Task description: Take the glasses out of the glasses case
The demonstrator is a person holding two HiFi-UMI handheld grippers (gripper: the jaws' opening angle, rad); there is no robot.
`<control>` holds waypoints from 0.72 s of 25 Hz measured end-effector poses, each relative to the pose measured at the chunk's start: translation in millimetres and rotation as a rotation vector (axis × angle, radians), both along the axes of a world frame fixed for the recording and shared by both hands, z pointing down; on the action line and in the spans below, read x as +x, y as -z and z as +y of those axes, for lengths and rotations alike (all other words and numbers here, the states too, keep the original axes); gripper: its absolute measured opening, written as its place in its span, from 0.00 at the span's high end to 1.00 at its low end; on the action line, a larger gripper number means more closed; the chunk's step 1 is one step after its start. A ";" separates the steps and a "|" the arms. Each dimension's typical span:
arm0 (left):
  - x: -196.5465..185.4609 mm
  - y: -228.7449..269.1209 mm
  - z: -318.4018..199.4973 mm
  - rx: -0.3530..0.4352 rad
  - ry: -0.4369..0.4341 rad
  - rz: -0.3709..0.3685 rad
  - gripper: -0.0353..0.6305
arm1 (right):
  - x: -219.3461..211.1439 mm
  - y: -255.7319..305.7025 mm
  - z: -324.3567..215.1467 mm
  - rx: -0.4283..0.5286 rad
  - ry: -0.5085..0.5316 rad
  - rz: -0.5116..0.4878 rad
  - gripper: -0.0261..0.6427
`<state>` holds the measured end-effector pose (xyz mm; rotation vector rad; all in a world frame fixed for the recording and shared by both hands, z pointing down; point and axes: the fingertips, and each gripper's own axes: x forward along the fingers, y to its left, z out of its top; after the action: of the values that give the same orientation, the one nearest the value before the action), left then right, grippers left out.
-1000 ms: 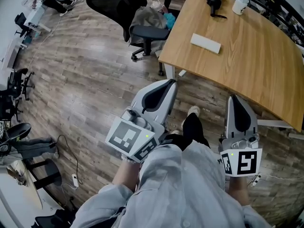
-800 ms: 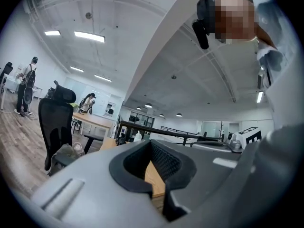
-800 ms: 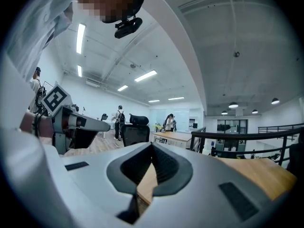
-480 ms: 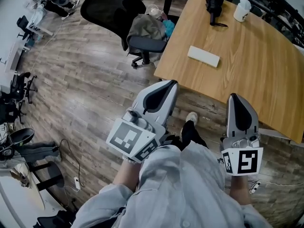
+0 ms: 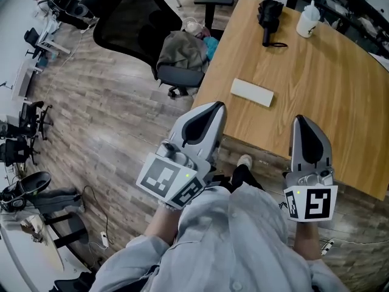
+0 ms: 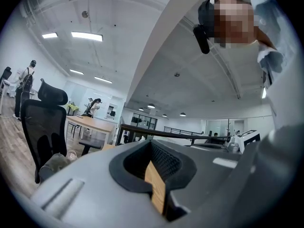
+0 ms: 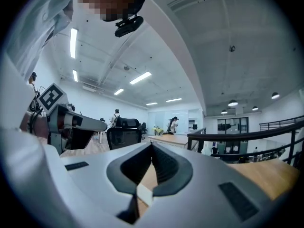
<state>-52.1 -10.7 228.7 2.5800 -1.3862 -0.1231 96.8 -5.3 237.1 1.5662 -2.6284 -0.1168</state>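
Glasses case [image 5: 251, 92] (white) on table [image 5: 340, 84], left gripper [image 5: 216, 107], right gripper [image 5: 302, 120] both closed, empty

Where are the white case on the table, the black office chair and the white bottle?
white case [image 5: 251, 92], head view, middle of its top
office chair [image 5: 137, 20], head view, mesh backrest
white bottle [image 5: 306, 11], head view, its body

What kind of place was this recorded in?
Most likely an open-plan office: a large wooden desk, a black swivel chair beside it, and strip lights over more desks in the left gripper view.
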 end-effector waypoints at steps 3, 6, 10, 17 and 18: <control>7.6 3.0 -21.8 0.008 0.013 -0.001 0.94 | 13.3 -1.6 -19.3 0.001 -0.002 -0.005 0.96; 12.7 4.2 -37.6 0.013 0.020 -0.016 0.94 | 22.0 -5.7 -32.4 -0.007 -0.008 -0.004 0.96; 21.6 8.2 -49.8 0.019 0.014 -0.039 0.94 | 31.4 -2.5 -47.4 -0.015 -0.017 -0.018 0.96; 25.1 5.7 -63.7 0.003 0.001 -0.070 0.94 | 31.7 -5.4 -55.7 -0.031 -0.016 -0.022 0.96; 25.6 5.8 -66.0 0.004 -0.005 -0.075 0.94 | 31.3 -6.7 -56.4 -0.037 -0.020 -0.021 0.96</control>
<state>-26.5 -76.8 222.9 2.6160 -1.4057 -0.0287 128.1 -61.7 243.8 1.5903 -2.6143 -0.0500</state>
